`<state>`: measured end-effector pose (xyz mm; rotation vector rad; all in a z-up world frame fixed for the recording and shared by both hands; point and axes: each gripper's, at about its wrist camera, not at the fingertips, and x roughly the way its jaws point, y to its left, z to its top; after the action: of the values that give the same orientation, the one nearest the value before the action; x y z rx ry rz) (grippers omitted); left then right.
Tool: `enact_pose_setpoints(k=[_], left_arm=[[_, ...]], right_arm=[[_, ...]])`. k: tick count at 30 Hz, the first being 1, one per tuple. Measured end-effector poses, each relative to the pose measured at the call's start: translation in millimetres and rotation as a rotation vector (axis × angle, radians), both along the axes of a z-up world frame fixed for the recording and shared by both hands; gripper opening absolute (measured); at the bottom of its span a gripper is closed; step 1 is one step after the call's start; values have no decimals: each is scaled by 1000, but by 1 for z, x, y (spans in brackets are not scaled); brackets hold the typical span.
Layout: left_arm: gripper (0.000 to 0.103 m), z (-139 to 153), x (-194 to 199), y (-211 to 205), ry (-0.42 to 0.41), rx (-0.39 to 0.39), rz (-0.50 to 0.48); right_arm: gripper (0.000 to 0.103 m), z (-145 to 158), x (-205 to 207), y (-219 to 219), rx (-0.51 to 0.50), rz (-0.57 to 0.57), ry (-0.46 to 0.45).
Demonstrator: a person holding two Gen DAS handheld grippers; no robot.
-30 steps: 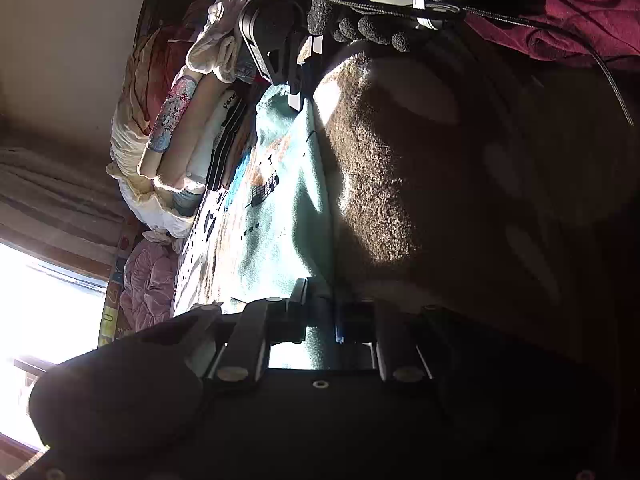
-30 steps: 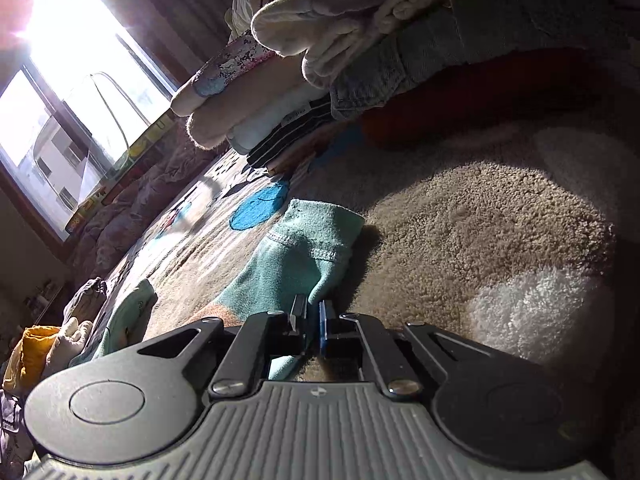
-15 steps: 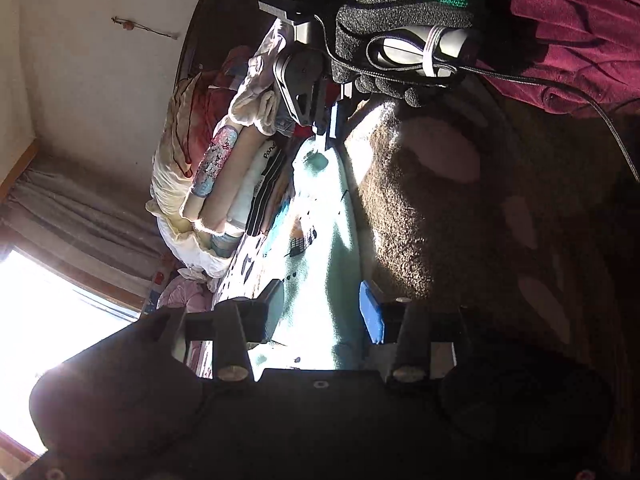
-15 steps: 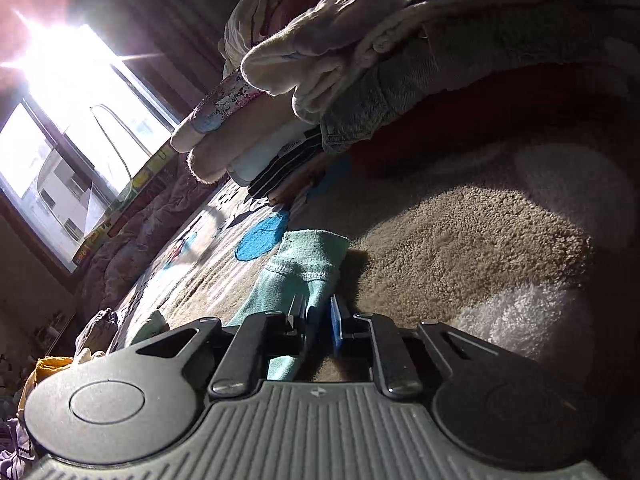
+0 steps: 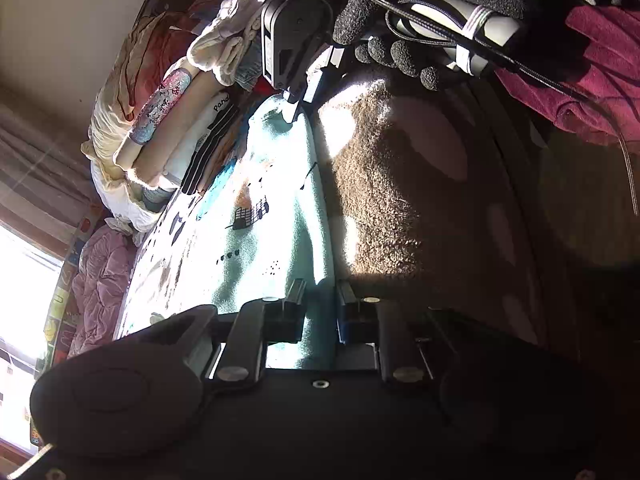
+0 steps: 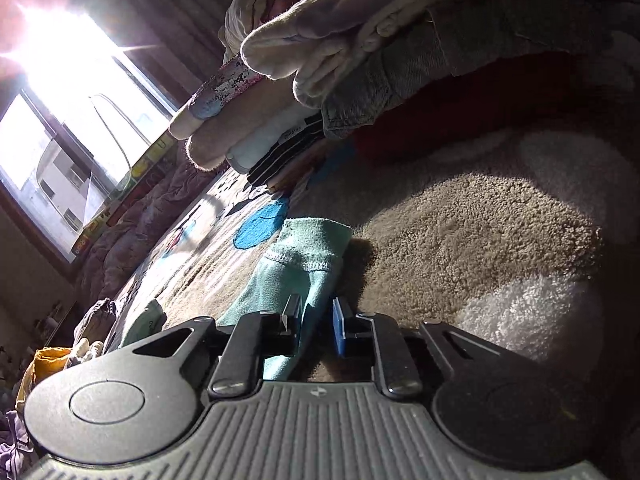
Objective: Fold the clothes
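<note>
A teal printed garment [image 5: 260, 216] lies flat on a brown fuzzy blanket [image 5: 392, 184]. My left gripper [image 5: 320, 300] is open, its jaws standing either side of the garment's near edge. My right gripper [image 6: 316, 316] is open over the garment's teal sleeve cuff [image 6: 312, 248], jaws apart with the cloth between them. In the left wrist view the right gripper [image 5: 298, 100] shows at the garment's far end, held by a gloved hand [image 5: 400, 52].
A stack of folded clothes [image 6: 304, 128] stands just beyond the sleeve; it also shows in the left wrist view [image 5: 180, 120]. A pink quilt [image 5: 100, 276] lies under the bright window [image 6: 60, 92]. A maroon cloth [image 5: 600, 60] lies at the right. Loose clothes [image 6: 48, 360] lie at the far left.
Both grippers were shut on the teal garment a second ago and have opened. The garment now lies released on the blanket, and both grippers stay close over it.
</note>
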<state>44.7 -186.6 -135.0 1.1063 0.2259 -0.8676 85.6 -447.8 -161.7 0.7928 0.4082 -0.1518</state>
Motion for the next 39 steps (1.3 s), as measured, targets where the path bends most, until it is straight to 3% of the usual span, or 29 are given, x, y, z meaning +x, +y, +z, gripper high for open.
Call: enact_pose_setpoints(k=[6, 8, 9, 10, 12, 16, 22, 25, 28, 31, 35, 37, 38, 39], left_arm=[[21, 10, 18, 4, 171, -113, 47], [8, 9, 20, 0, 210, -138, 61], [1, 8, 13, -2, 211, -135, 44], [0, 6, 2, -5, 187, -117, 13], [0, 3, -11, -7, 178, -104, -25], [4, 17, -14, 6, 210, -159, -15], [4, 45, 9, 37, 219, -344, 154], [4, 49, 19, 47, 185, -369, 232], [4, 54, 19, 55, 185, -390, 247], [4, 56, 17, 56, 221, -413, 226], [4, 43, 22, 46, 355, -402, 224], [4, 18, 24, 39, 363, -307, 228], [3, 14, 23, 40, 352, -305, 216], [4, 16, 23, 41, 366, -310, 218]], right_arm=[[18, -2, 4, -1, -6, 8, 1], [18, -3, 5, -1, -8, 10, 2], [18, -3, 6, -1, -10, 12, 2], [18, -3, 6, -1, -11, 13, 2], [18, -4, 8, -1, -17, 13, 3], [18, -3, 8, 0, -24, 11, 3], [18, 2, 1, 1, -51, -2, 7], [20, 20, -11, 14, -175, -16, -28], [20, 38, -23, 26, -301, -29, -65], [20, 55, -34, 53, -388, 110, -156], [20, 50, -27, 93, -292, 449, -163], [18, 40, -21, 110, -313, 540, -95], [17, 31, -12, 125, -393, 605, 25], [14, 25, -15, 132, -432, 623, 62]])
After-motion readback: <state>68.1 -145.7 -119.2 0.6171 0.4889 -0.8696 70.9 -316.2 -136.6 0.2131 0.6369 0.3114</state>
